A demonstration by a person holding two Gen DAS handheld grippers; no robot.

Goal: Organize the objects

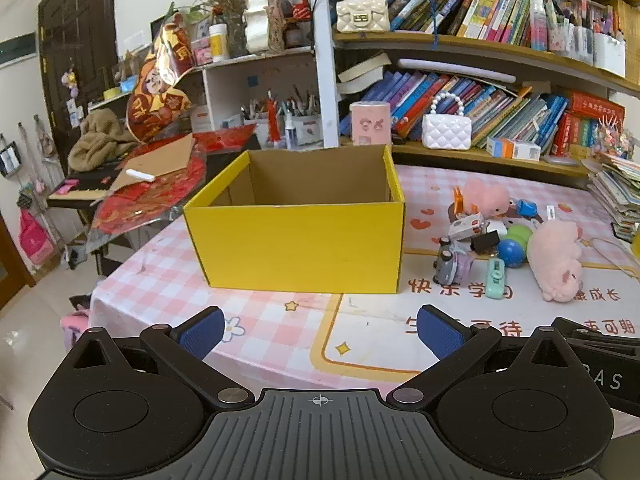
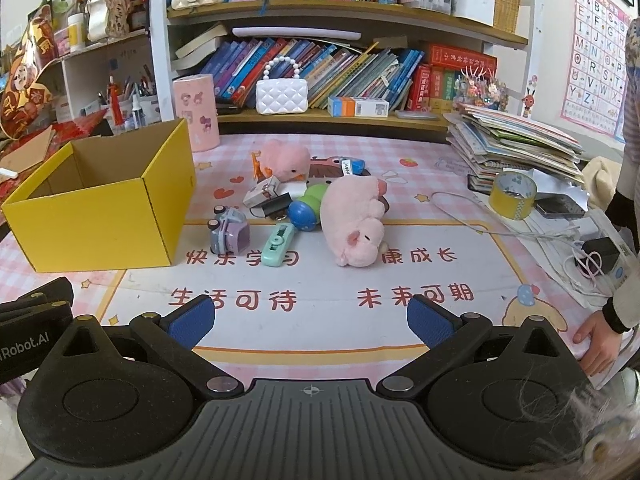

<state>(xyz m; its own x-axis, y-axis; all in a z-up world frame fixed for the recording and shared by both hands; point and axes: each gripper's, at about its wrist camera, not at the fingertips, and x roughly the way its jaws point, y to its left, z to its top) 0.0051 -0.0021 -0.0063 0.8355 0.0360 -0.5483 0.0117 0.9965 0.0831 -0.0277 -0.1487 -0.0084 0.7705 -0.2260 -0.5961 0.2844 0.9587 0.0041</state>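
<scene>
An open yellow cardboard box (image 1: 296, 236) stands on the pink checked tablecloth; it also shows in the right wrist view (image 2: 100, 204), and its visible inside is empty. A pile of toys lies right of it: a large pink plush pig (image 2: 352, 220), a smaller pink plush (image 2: 286, 160), a purple toy car (image 2: 228, 234), a mint toy camera (image 2: 280, 244), a blue and green ball toy (image 2: 304, 212). My left gripper (image 1: 320, 336) is open and empty, in front of the box. My right gripper (image 2: 310, 322) is open and empty, in front of the toys.
Bookshelves (image 2: 320, 60) line the back of the table. A stack of books (image 2: 516, 144), a tape roll (image 2: 514, 196), cables and a charger (image 2: 596, 252) lie at the right. A person's hand (image 2: 596, 340) rests at the right edge. A pink canister (image 2: 198, 110) stands behind the box.
</scene>
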